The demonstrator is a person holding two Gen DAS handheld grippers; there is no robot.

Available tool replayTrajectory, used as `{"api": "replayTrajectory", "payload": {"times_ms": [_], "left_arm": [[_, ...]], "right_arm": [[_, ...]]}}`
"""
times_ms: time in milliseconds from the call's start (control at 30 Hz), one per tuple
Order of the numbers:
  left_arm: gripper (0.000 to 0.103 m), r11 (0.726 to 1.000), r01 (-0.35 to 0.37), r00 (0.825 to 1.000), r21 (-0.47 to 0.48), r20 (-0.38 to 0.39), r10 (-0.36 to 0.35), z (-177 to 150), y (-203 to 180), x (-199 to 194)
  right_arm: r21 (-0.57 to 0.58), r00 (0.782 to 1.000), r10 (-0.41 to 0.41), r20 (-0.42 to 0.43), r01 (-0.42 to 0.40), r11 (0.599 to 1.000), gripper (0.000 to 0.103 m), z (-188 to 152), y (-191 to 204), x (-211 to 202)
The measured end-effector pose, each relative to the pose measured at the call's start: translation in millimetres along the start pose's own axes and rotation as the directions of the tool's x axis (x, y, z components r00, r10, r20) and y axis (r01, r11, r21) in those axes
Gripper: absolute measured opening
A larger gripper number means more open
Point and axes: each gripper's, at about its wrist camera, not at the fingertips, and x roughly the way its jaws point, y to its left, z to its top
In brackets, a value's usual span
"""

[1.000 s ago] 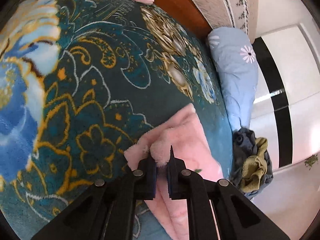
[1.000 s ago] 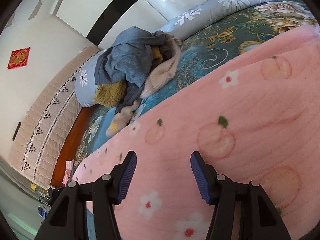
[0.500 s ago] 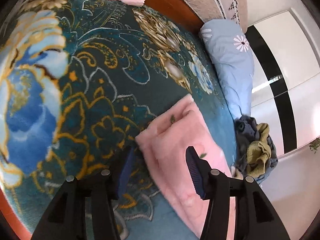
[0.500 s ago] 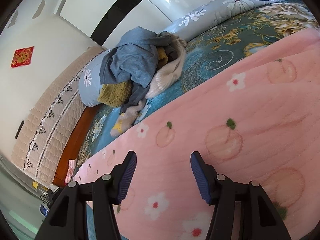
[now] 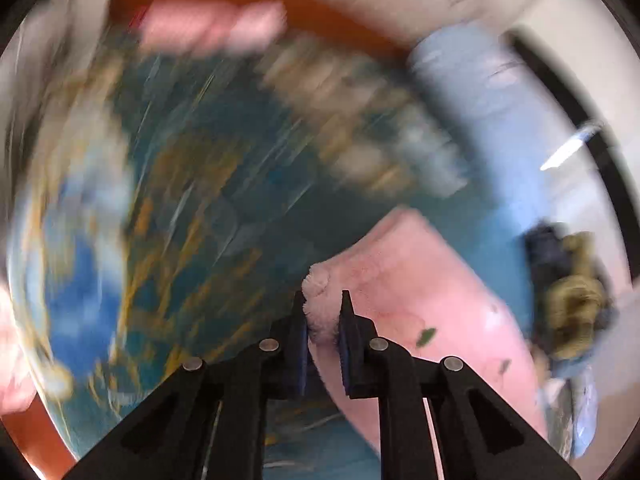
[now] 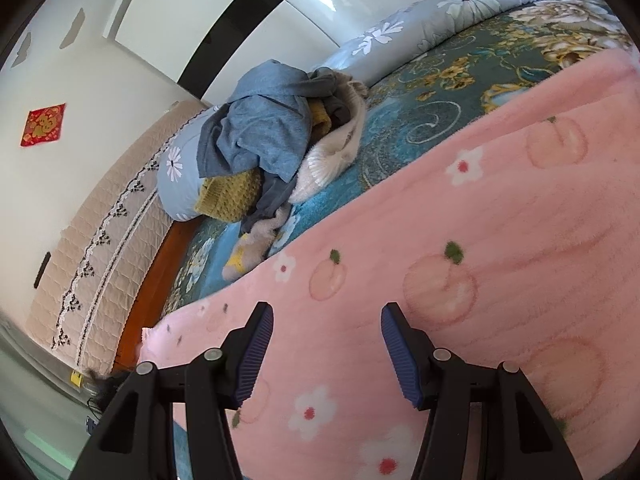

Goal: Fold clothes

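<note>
The left gripper (image 5: 323, 312) has just been closing, and its jaws now pinch a bunched corner of the pink fleece garment (image 5: 404, 280); a fluffy tuft of the fabric sticks up between the pads and above their tips. The left wrist view is heavily smeared, so little else in it can be read finely. From the pinched corner the garment runs away to the right and toward the camera, lying on the teal floral blanket (image 5: 208, 216) that covers the bed. Beyond the garment, near the blanket's far right edge, sits a blurred pile of clothes (image 5: 568, 280).

The right gripper (image 6: 327, 344) hangs with its jaws standing well apart and nothing between the blue ribbed pads; whether they touch the fleece beneath them cannot be told. Under it the pink fleece garment (image 6: 480, 240), printed with peaches and small white flowers, spreads flat across the near part of the teal floral blanket (image 6: 432, 96). Past the garment's far edge, still on the blanket, is the pile of clothes (image 6: 272, 136): grey-blue tops over a mustard knit and a white fluffy piece. Behind the pile lies a pale blue daisy-print quilt (image 6: 404, 32), and beside that the quilted headboard (image 6: 100, 240)
</note>
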Motion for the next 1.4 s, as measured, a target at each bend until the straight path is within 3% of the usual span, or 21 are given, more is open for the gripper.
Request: {"api": "replayTrajectory", "payload": {"times_ms": [33,133,233,400,567,733,833,933,1000,1133,1267,1400], "left_arm": [[0.013,0.996,0.059,0.998,-0.068,0.017,-0.058,-2.4,11.1,-0.3],[0.013,0.995,0.073,0.997,-0.064,0.020,-0.072,2.2,6.7,-7.4],[0.013,0.999,0.001,1.000,-0.033,-0.022,-0.002,5.7,0.6,-6.5],[0.013,0.988,-0.042,0.998,-0.146,-0.053,0.034,6.1,2.1,-7.3],[0.013,1.000,0.010,0.997,0.000,0.081,-0.010,15.5,-74.2,-59.8],[0.013,0.980,0.061,0.986,0.187,0.145,-0.089,7.9,-162.7,-121.5],[0.013,0.891,0.158,0.960,0.426,0.145,-0.240,-44.4,-229.6,-162.6],[0.013,0.725,0.210,0.942,0.655,0.063,-0.330,-122.8,-279.9,-169.4],[0.013,0.624,0.211,0.951,0.752,-0.009,-0.310,-182.2,-297.7,-152.8],[0.013,0.520,0.213,0.967,0.827,-0.101,-0.234,-272.1,-300.6,-109.7],[0.013,0.485,0.212,0.977,0.848,-0.166,-0.135,-330.6,-288.3,-80.6],[0.013,0.460,0.185,0.982,0.869,-0.141,-0.128,-354.3,-282.6,-87.0]], "right_arm": [[-0.006,1.000,0.001,0.001,-0.001,1.000,0.060,0.0,1.1,-0.5],[-0.007,1.000,0.005,-0.002,-0.005,1.000,0.060,0.2,2.0,0.5],[-0.002,1.000,0.009,-0.005,-0.009,1.000,0.060,0.2,1.6,0.5],[0.001,1.000,0.021,-0.001,-0.021,1.000,0.060,0.8,1.5,-1.0],[0.029,0.999,0.039,0.001,-0.039,0.999,0.060,2.4,-1.6,-1.8],[0.040,0.998,0.051,0.021,-0.052,0.998,0.060,4.3,-1.7,-5.8],[0.048,0.998,0.053,0.032,-0.055,0.997,0.060,5.5,-2.3,-7.6],[0.052,0.998,0.056,0.040,-0.058,0.997,0.060,6.7,-2.3,-9.2],[0.051,0.997,0.057,0.048,-0.060,0.997,0.060,7.2,-2.3,-11.2],[0.073,0.996,0.065,0.058,-0.069,0.995,0.060,9.2,-6.7,-14.2],[0.106,0.995,0.076,0.063,-0.083,0.991,0.060,10.4,-13.1,-15.3],[0.099,0.994,0.088,0.058,-0.093,0.991,0.060,11.4,-10.0,-13.6]]}}
